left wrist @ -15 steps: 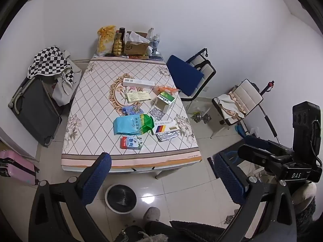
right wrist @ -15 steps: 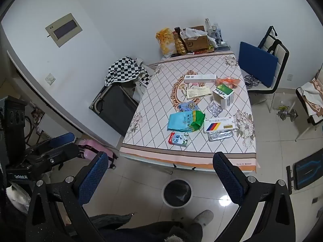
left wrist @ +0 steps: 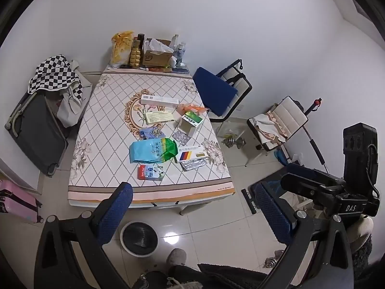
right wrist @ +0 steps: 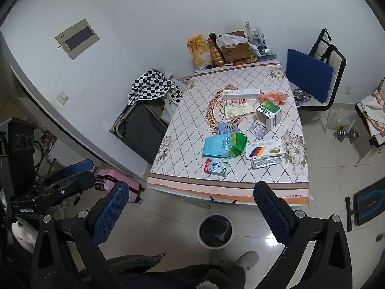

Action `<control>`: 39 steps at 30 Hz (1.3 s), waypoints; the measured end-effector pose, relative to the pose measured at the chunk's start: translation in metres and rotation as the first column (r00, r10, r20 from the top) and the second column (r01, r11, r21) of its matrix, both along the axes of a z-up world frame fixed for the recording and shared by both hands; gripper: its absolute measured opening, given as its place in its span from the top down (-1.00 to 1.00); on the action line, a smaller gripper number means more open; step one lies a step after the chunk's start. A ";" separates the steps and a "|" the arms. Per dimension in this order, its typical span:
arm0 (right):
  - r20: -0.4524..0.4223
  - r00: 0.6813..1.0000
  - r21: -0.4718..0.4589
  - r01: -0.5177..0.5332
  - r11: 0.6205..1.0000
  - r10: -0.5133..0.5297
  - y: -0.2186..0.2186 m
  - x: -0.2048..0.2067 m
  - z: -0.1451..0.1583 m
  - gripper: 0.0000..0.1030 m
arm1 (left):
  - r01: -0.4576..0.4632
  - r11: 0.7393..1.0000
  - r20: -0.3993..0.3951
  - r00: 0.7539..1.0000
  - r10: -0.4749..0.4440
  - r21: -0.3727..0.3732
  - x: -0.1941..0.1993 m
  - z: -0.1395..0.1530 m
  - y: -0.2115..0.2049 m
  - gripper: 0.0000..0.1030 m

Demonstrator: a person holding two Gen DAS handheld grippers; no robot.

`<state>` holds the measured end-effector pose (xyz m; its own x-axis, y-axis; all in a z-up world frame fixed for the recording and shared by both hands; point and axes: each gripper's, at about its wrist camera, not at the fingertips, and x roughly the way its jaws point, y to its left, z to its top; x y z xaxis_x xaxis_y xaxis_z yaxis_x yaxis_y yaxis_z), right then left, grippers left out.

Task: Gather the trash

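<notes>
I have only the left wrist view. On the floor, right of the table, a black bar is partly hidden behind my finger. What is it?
Observer: It is the end of a black floor mat with a blue outline, lying flat on the tiles.
Operator: Is anything on the chair behind the blue board?
Observer: Yes, some metal pieces lie on its seat beside the board; I cannot tell what they are.
Operator: And the wall left of the table?
Observer: A wall panel with a dark window is mounted there, high up.
</notes>
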<state>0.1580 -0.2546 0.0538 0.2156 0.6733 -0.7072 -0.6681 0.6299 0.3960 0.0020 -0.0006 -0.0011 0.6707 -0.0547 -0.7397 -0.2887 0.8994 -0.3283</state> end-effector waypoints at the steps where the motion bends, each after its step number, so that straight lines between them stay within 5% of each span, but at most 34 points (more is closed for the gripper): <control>1: -0.001 1.000 0.004 0.001 1.000 -0.001 -0.003 0.000 -0.001 -1.00 | 0.000 1.000 0.000 1.000 0.000 0.000 0.000 0.000 0.000 -1.00; 39: -0.001 1.000 0.006 -0.010 1.000 0.010 0.003 0.001 -0.002 -1.00 | 0.022 1.000 0.007 1.000 -0.022 -0.006 0.004 0.004 0.006 -1.00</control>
<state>0.1587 -0.2520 0.0522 0.2086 0.6793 -0.7036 -0.6738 0.6213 0.4000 0.0063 0.0054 0.0025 0.6740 -0.0740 -0.7350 -0.2664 0.9037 -0.3352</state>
